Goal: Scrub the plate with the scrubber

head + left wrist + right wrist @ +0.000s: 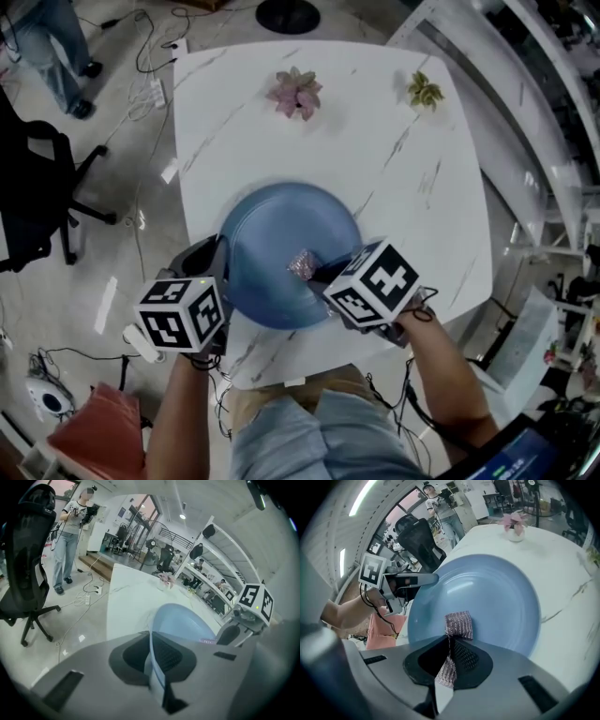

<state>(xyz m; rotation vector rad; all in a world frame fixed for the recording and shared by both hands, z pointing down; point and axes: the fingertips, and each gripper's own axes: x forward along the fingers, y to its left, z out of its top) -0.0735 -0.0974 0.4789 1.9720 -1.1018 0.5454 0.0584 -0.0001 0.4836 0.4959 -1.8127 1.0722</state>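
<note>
Pressing on the inner face of the blue plate [281,225], the pink mesh scrubber [458,624] is pinched in the closed right claw [451,641]. The left claw [151,641] is clamped on the plate's left rim, over the near part of the white bench [412,169]. A pink plant [296,93] and a green plant [425,91] stand at the far side.

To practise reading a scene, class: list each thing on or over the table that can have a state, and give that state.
left gripper: shut on the rim of the plate
right gripper: shut on the scrubber
plate: face up, held at its rim
scrubber: pinched, lying against the plate's face
pink plant: upright
green plant: upright
</note>
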